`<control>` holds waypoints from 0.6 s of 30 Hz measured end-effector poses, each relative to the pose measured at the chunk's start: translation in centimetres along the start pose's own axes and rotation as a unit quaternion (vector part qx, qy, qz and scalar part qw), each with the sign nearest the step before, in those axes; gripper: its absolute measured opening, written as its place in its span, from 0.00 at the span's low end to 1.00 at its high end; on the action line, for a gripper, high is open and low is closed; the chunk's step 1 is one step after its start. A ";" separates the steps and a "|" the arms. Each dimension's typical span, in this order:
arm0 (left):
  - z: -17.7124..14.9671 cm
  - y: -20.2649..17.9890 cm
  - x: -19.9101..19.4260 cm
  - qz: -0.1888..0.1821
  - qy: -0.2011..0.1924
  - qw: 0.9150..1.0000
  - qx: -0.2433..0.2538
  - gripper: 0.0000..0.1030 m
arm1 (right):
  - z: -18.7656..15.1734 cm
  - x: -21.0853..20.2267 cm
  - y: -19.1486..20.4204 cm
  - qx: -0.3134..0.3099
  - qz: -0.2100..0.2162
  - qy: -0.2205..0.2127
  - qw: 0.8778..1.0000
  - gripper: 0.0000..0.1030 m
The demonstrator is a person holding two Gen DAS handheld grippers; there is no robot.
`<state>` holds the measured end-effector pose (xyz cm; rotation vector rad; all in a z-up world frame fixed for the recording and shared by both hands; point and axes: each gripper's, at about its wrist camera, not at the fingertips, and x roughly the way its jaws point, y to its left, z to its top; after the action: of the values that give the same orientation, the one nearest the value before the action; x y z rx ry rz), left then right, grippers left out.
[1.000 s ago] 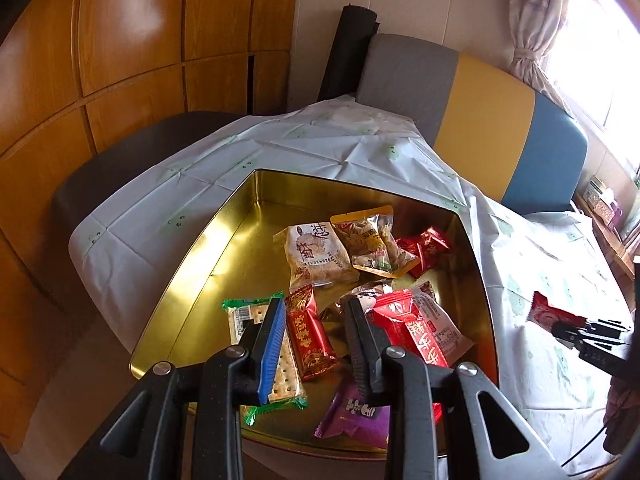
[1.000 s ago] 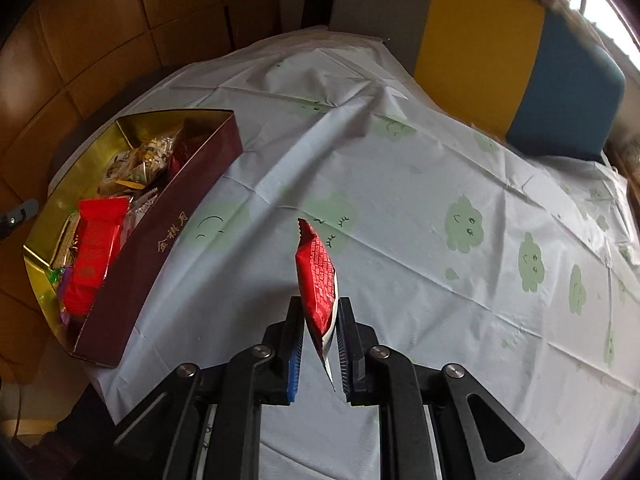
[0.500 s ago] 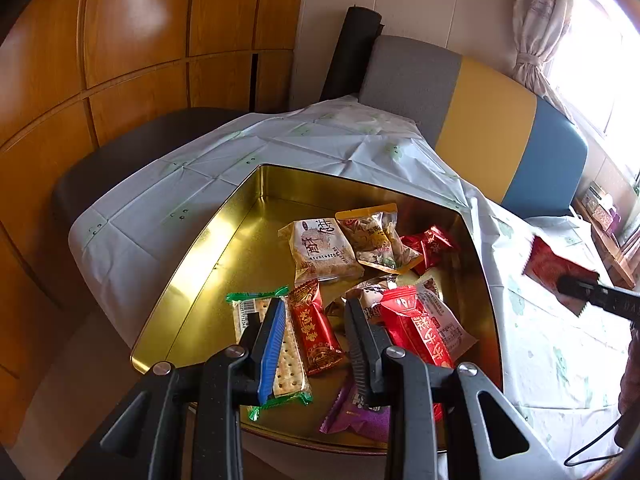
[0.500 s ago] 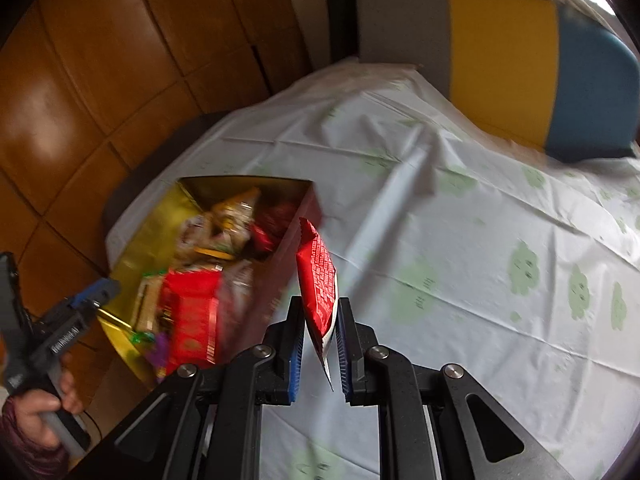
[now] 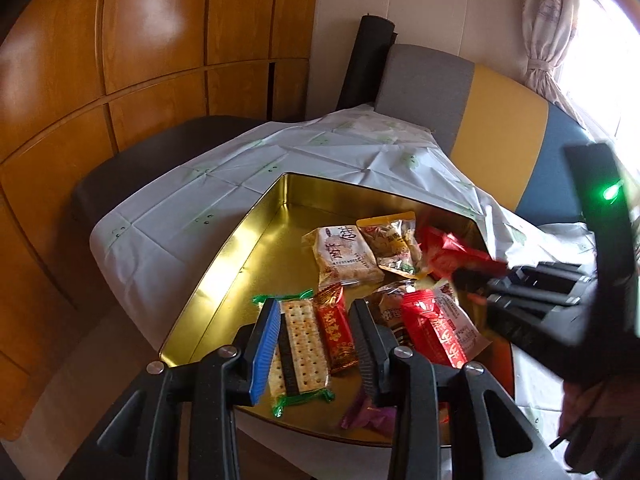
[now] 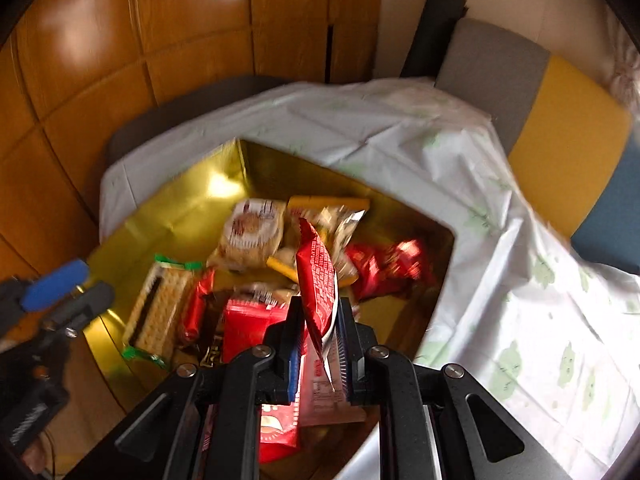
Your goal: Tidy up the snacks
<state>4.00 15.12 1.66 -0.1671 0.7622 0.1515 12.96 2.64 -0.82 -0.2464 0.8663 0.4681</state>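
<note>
Left tool (image 5: 314, 338) hangs over my gold tin's (image 5: 256, 232) near corner, jaws opening on nothing, cracker pack (image 5: 302, 346) lengthwise below; my right tool (image 5: 476, 280) enters from the right.

Right tool (image 6: 318, 336), clamped on an upright red snack packet (image 6: 318, 280), sits above the tin (image 6: 192, 220), nearer the drop.

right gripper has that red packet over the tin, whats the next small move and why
Probably lower it slightly and let go. The right gripper is shut on the red packet, which hangs above the gold tin where the other snacks lie. The left gripper, its jaws opening with nothing between them, sits off to the side, apparently clear of the drop.
</note>
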 end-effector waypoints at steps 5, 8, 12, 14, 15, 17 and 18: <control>-0.2 0.4 0.0 0.008 0.001 1.000 -0.004 0.36 | -1.3 0.2 0.1 0.003 0.021 0.001 1.000 0.17; -0.2 0.4 -0.1 0.008 -0.001 1.000 -0.008 0.39 | -1.8 -0.8 -0.1 0.017 0.030 -0.015 0.999 0.39; -0.3 0.1 -0.6 0.015 -0.012 1.000 -0.002 0.47 | -2.6 -2.5 0.1 0.028 0.031 -0.040 0.998 0.48; -0.3 -0.1 -1.0 0.016 -0.019 1.000 0.001 0.51 | -3.1 -3.4 0.1 0.035 0.027 -0.052 0.998 0.52; -0.4 -0.1 -1.2 0.017 -0.022 1.000 0.002 0.53 | -3.4 -4.0 0.1 0.040 0.023 -0.059 0.997 0.57; -0.5 -0.3 -1.6 0.018 -0.027 0.999 0.002 0.65 | -4.1 -4.9 0.0 0.049 0.014 -0.071 0.996 0.62; -0.5 -0.4 -1.8 0.019 -0.029 0.999 0.001 0.67 | -4.4 -5.3 -0.1 0.054 0.011 -0.077 0.995 0.63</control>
<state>2.42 14.49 2.56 -0.1452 0.7086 0.1912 7.13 -0.73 0.58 -0.0996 0.7414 0.4523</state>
